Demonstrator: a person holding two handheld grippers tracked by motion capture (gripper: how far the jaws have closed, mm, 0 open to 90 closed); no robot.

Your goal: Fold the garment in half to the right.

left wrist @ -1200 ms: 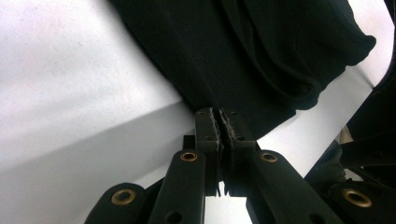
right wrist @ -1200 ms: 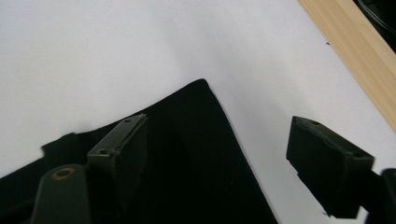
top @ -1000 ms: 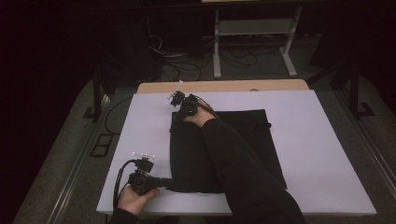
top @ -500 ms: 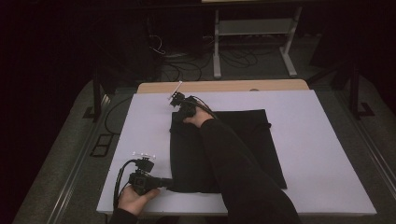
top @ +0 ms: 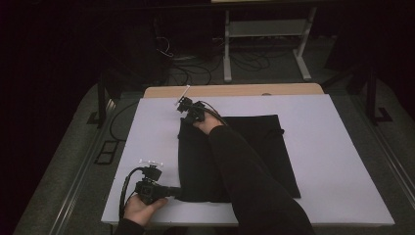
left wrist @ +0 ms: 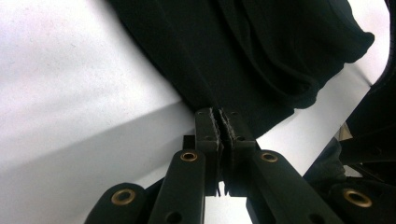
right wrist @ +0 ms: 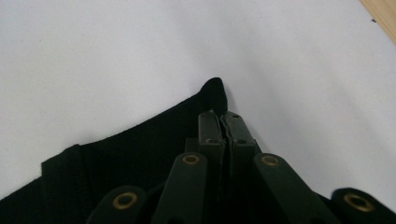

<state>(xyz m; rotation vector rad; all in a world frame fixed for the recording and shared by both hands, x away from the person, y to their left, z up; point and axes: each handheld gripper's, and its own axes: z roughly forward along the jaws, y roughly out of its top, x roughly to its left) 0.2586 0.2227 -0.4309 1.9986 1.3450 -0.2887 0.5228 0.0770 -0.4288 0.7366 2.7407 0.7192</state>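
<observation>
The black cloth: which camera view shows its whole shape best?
The high view: the black cloth lies flat on the white table. Each gripper view shows just a corner, pinched by the left gripper or right gripper.

Left hand-held gripper (top: 172,191) clamped; right hand-held gripper (top: 188,108) clamped, arm outstretched.

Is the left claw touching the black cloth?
Touching. The left gripper view shows the left claw closed on the edge of the black cloth, fabric pinched between its jaws.
</observation>
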